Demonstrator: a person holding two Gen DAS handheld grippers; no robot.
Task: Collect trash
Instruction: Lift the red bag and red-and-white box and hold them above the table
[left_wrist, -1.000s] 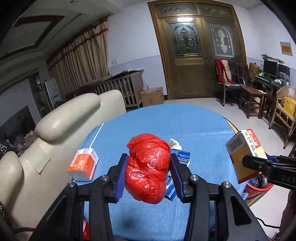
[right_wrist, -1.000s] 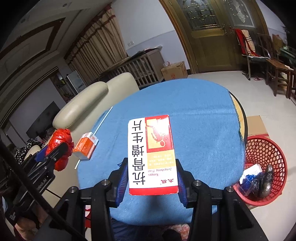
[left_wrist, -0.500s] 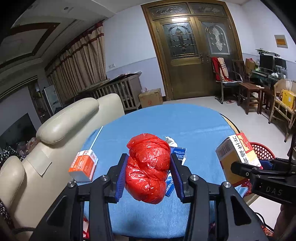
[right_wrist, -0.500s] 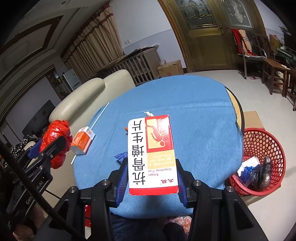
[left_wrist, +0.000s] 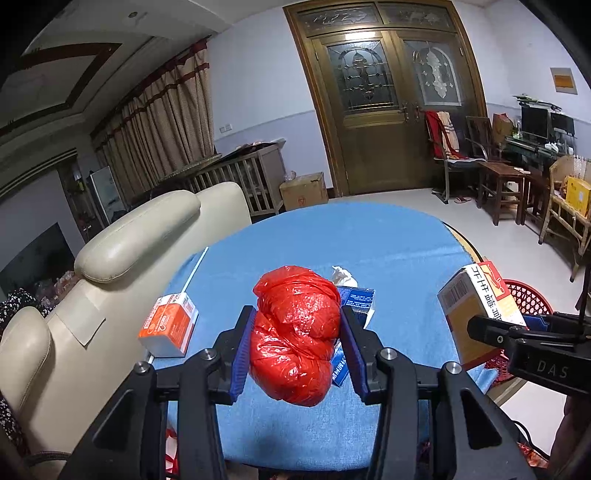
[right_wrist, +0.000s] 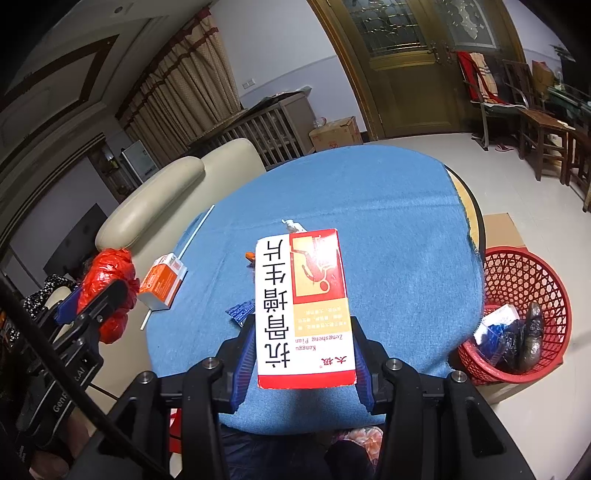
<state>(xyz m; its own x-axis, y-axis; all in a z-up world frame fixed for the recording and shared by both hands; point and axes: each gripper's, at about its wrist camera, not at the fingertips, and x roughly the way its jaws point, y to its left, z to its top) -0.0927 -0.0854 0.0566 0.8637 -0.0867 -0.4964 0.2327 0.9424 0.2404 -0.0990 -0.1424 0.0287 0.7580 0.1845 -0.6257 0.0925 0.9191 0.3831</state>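
Table view shifted; red bag (left_wrist: 295, 336) clamped between left claw (left_wrist: 297, 349) pads.

A: Carton (left_wrist: 168, 325) lies on the table (left_wrist: 388, 240) at its left edge, a thin stick (left_wrist: 195, 269) just behind it, armchair (left_wrist: 140, 240) beyond.

B: Basket (right_wrist: 517, 314) stands on the floor right of the table, wrappers (right_wrist: 495, 325) inside. Doors (left_wrist: 384, 92) behind.

three boxes (right_wrist: 304, 306), one red bag (left_wrist: 295, 332), one basket (right_wrist: 517, 314), two grippers (left_wrist: 295, 354).
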